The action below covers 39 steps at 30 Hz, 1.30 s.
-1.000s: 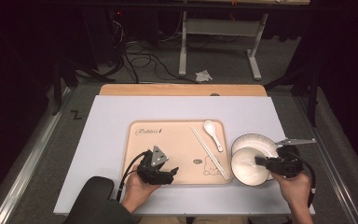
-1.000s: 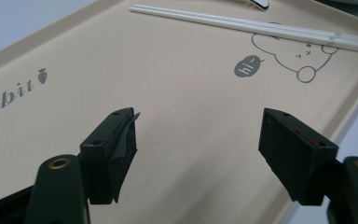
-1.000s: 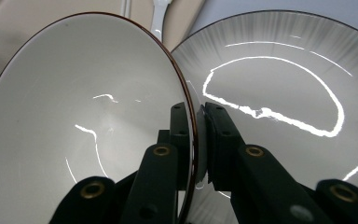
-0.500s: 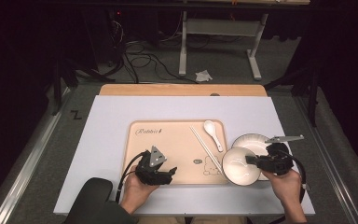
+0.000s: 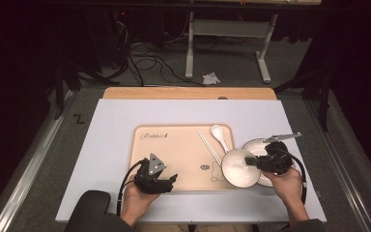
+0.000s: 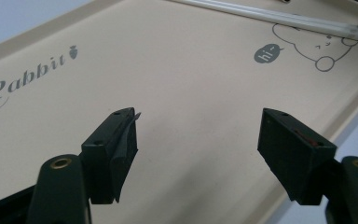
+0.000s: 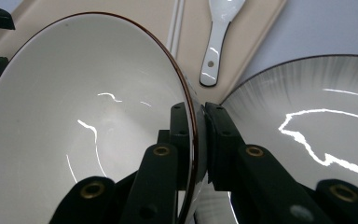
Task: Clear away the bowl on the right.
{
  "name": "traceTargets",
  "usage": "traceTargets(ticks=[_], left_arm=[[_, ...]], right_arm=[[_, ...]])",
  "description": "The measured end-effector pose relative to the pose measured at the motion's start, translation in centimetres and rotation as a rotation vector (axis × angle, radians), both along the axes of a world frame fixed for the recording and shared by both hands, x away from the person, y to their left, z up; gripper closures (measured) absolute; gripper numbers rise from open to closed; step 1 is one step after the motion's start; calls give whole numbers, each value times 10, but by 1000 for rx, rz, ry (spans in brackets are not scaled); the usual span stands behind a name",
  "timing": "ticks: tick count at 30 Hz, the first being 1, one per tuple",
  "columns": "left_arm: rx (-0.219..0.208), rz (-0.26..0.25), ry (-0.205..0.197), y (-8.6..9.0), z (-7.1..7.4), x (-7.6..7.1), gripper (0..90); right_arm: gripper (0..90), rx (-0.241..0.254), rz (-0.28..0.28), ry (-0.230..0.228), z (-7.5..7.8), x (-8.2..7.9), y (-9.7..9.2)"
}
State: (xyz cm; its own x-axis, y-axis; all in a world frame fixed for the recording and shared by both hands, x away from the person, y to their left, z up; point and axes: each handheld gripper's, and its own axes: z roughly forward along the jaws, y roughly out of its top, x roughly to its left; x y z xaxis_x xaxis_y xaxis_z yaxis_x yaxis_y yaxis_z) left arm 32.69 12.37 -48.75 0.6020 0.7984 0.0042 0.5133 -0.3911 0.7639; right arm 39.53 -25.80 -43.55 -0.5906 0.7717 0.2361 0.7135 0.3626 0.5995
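A white bowl (image 5: 239,167) with a dark rim hangs over the right edge of the beige tray (image 5: 174,145), held by its rim in my right gripper (image 5: 252,163), which is shut on it. In the right gripper view the jaws pinch the bowl (image 7: 88,121) wall, one inside and one outside. A white plate (image 7: 307,121) lies to the right on the table, also seen as a plate (image 5: 260,146) in the high view. My left gripper (image 5: 171,180) rests at the tray's front edge, open and empty, its jaws wide apart over the tray (image 6: 182,84).
A white spoon (image 5: 219,134) and a pair of pale chopsticks (image 5: 208,146) lie on the tray's right part; the spoon (image 7: 216,42) also appears beyond the bowl. The tray sits on a white mat (image 5: 116,125) over a wooden table. Cables and a stand lie on the floor behind.
My right gripper has carried the bowl leftward, off the plate and over the tray's right edge. The left gripper has stayed in place.
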Motion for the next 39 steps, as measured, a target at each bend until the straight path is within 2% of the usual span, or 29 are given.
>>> traceTargets(ticks=[16,19,27,32,39], left_arm=[[2,83,-10,19,1,-15,296],[0,100,-13,22,2,-17,298],[7,111,-8,25,1,-20,295],[-3,119,-8,29,3,-19,292],[-20,133,-12,34,6,-13,292]], right_arm=[[841,-30,122,11,0,30,53],[841,-22,137,15,0,36,63],[841,-26,189,23,3,52,95],[840,-38,190,25,7,59,112],[840,-58,171,26,7,72,124]])
